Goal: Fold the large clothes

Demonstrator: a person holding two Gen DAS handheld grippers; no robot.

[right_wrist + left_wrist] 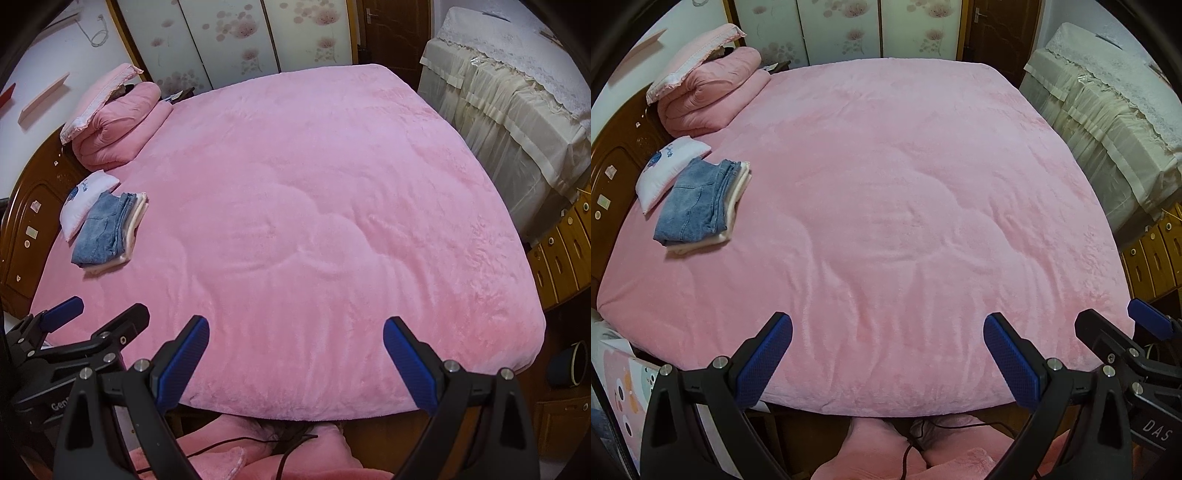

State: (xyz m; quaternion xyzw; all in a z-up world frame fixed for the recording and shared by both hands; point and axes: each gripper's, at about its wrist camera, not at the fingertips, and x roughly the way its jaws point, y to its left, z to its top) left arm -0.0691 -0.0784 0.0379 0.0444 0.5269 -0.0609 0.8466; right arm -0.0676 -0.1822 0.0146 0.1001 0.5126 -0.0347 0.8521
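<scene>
We hold left gripper (888,343) and right gripper (295,345) agape, empty, over the bed's near edge (886,402); folded jeans (698,199) parked aside by the headboard (613,177), likely keeping the middle free for folding

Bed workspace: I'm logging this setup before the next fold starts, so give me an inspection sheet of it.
Surface: pink plush bedspread spread over the bed, lightly wrinkled, middle bare.
Job's things: folded jeans stacked on a folded cream garment, on the left part of the bed near the headboard.
Clutter: small white pillow touching the jeans; folded pink quilt with a pink pillow on top, at the far left corner.
Grippers: left gripper open, empty; right gripper open, empty; both at the near bed edge.
Cables: black cable over pink fabric below the bed edge.
Surroundings: wooden headboard, floral wardrobe doors, cloth-draped furniture, wooden drawers.
</scene>
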